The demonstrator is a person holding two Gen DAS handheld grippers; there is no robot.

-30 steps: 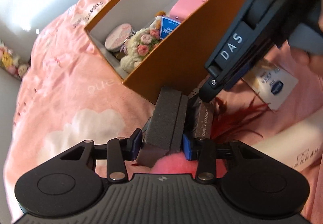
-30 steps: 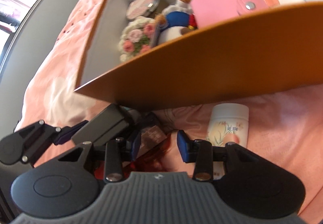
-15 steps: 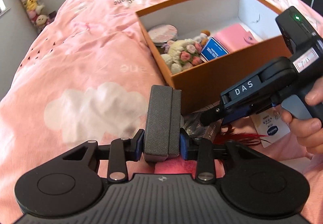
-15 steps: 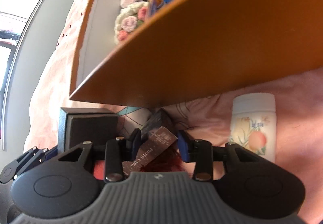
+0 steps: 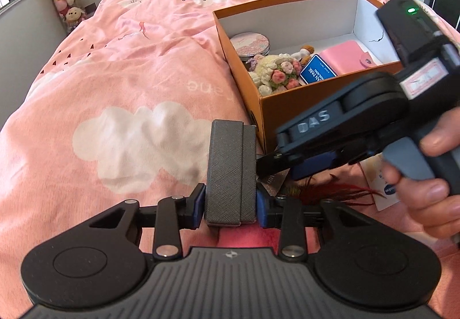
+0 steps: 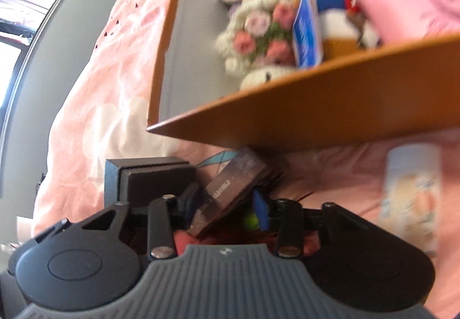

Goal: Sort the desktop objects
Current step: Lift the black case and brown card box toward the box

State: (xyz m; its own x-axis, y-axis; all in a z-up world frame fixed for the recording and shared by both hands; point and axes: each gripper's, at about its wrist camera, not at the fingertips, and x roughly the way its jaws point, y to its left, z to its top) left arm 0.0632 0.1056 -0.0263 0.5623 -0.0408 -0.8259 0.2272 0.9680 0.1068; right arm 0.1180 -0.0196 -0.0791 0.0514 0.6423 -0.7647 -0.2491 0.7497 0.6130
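Note:
My left gripper [image 5: 230,208] is shut on a dark grey textured case [image 5: 231,169], held upright above the pink bedspread beside the orange box [image 5: 287,106]. In the right wrist view the same grey case [image 6: 149,178] shows at the left. My right gripper [image 6: 227,205] straddles a tilted brown card box [image 6: 230,192]. Its jaws are opening, and a gap shows at the right pad [image 6: 260,209]. In the left wrist view a hand holds the right gripper [image 5: 284,168] low in front of the orange box wall [image 6: 316,112].
Inside the orange box lie a round tin [image 5: 250,43], crochet flowers [image 5: 276,74], a blue card [image 5: 317,71] and a pink wallet [image 5: 348,59]. A red feather [image 5: 330,189], a white packet [image 5: 385,186] and a peach-printed bottle [image 6: 411,195] lie on the bed in front.
My left gripper rolled level and lifted the grey case clear of the box front. My right gripper drew back from the box wall and its jaws widened around the brown card box.

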